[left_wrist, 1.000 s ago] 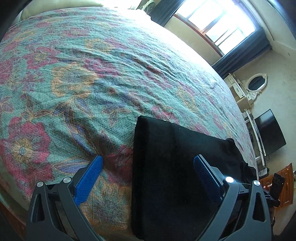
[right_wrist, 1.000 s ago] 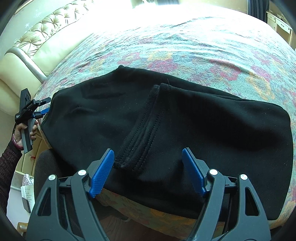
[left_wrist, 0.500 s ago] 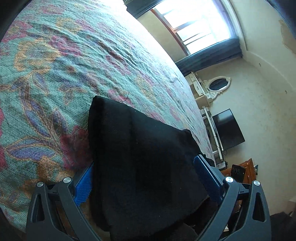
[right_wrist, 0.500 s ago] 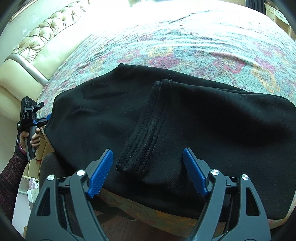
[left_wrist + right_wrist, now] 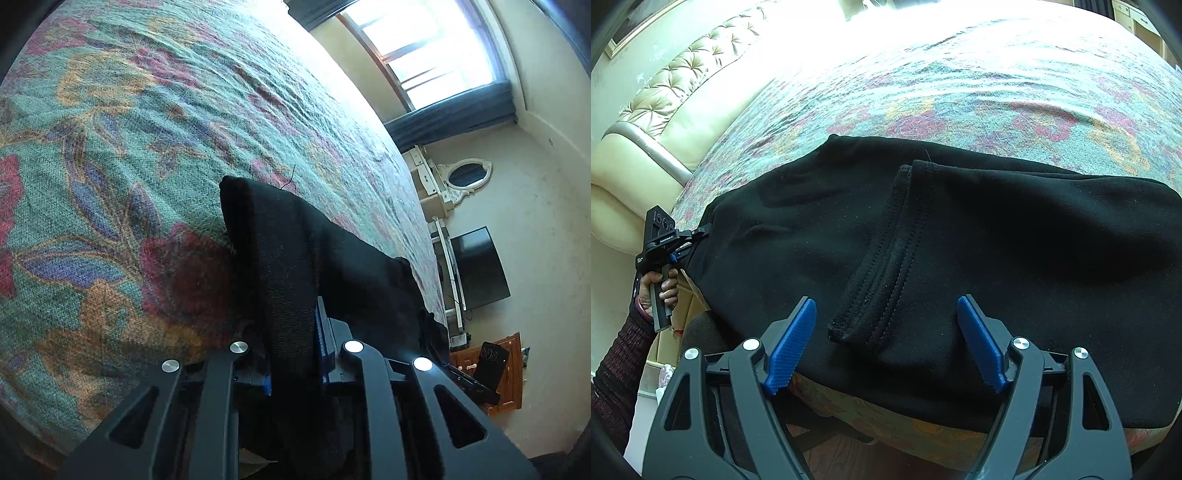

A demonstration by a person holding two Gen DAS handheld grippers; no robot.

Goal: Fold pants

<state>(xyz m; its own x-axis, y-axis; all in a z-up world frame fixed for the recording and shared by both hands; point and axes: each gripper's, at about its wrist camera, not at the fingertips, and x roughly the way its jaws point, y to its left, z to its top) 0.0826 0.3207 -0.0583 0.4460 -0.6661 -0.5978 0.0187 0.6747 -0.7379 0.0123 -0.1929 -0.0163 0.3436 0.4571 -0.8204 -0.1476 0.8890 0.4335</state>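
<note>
Bed w/ floral teal-red cover (image 5: pixel 155 122) fills the room; bright window (image 5: pixel 436 51) at 1 o'clock w/ dark curtains, oval mirror (image 5: pixel 466 174), TV (image 5: pixel 480 267) at 3 o'clock, tufted cream headboard (image 5: pixel 683 81)

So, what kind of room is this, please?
Most likely a bedroom in a home. The black pants lie on a wide bed with a flowered cover and a tufted headboard; beyond it stand a dresser with an oval mirror and a TV.
</note>
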